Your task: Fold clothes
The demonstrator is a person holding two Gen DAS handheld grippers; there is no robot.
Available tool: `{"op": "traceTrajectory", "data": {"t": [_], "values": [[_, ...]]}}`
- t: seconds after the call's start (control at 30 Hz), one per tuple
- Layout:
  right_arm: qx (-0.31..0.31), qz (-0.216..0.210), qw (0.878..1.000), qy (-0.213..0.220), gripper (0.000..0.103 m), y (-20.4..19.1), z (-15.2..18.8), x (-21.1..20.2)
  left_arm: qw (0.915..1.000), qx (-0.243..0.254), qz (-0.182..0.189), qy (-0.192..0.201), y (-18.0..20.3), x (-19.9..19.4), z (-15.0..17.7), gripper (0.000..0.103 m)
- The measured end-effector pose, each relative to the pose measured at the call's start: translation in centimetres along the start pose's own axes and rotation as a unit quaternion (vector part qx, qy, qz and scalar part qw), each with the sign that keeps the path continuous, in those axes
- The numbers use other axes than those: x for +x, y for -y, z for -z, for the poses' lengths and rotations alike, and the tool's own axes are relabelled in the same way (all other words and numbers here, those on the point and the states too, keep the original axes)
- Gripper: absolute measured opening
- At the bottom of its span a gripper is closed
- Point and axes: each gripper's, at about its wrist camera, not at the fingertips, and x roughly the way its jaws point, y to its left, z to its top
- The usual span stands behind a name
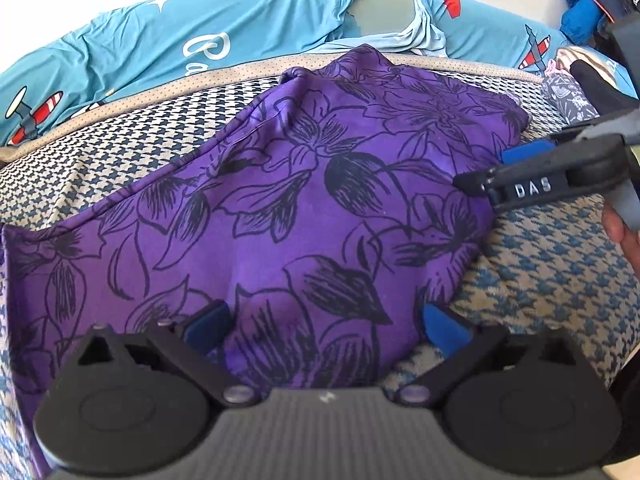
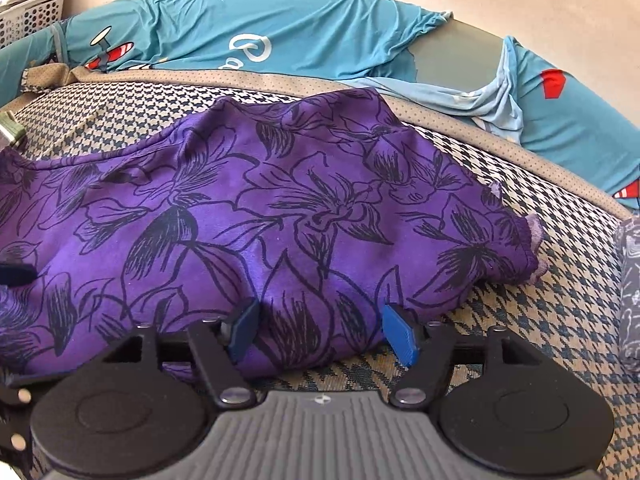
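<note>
While the purple floral garment (image 1: pixel 312 184) lies bunched on the houndstooth bed cover (image 1: pixel 552 280), roughly doubled over into a lumpy slab with rounded edges, the fold looks only partly made. Its right end shows a pale hem (image 2: pixel 534 236) peeking from under the top layer, which suggests one layer already sits over another, yet the surface is rumpled and the outline uneven, so squaring and at least one more fold seem to remain. In the left wrist view the left gripper (image 1: pixel 328 328) sits low at the near edge of the cloth with its blue pads spread wide; fabric humps up between them, but the pads do not appear to press on it, so I read this claw as open and holding nothing. The right gripper (image 2: pixel 320 332) is likewise parted at the near right part of the garment, cloth lying between the pads without being pinched; it also shows from the side in the left view, over the garment's right edge. Far beyond, a teal sheet with plane prints (image 2: pixel 280 28) is draped along the back, and a small patterned grey item (image 2: pixel 630 288) rests at the right, apart from the purple piece and possibly waiting its turn.
</note>
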Motion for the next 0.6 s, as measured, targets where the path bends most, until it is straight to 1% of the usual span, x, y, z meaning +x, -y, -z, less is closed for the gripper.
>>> {"op": "traceTrajectory", "data": {"t": [0.17, 0.27, 0.37, 0.47, 0.57, 0.6], "values": [[0.009, 0.014, 1.000, 0.012, 0.066, -0.3, 0.0, -0.9, 1.0000, 0.004, -0.007, -0.001, 0.2, -0.8, 1.0, 0.103], [0.004, 0.029, 0.999, 0.030, 0.066, -0.8, 0.0, -1.6, 1.0000, -0.002, -0.009, 0.000, 0.2, -1.3, 1.6, 0.103], [0.001, 0.030, 0.998, 0.051, 0.066, -1.1, 0.1, -2.4, 0.9999, -0.002, -0.014, 0.001, 0.4, -2.0, 2.2, 0.103], [0.016, 0.014, 0.998, 0.062, 0.066, -1.3, 0.2, -3.0, 0.9999, -0.007, -0.016, -0.001, 0.5, -2.5, 3.0, 0.103], [0.024, -0.012, 0.998, 0.055, 0.066, -1.7, 0.2, -3.0, 0.9998, -0.005, -0.019, 0.003, 0.7, -3.1, 3.7, 0.103], [0.018, -0.012, 0.999, 0.045, 0.066, -2.0, 0.3, -2.7, 0.9998, -0.007, -0.018, 0.003, 0.7, -3.3, 3.9, 0.103]]}}
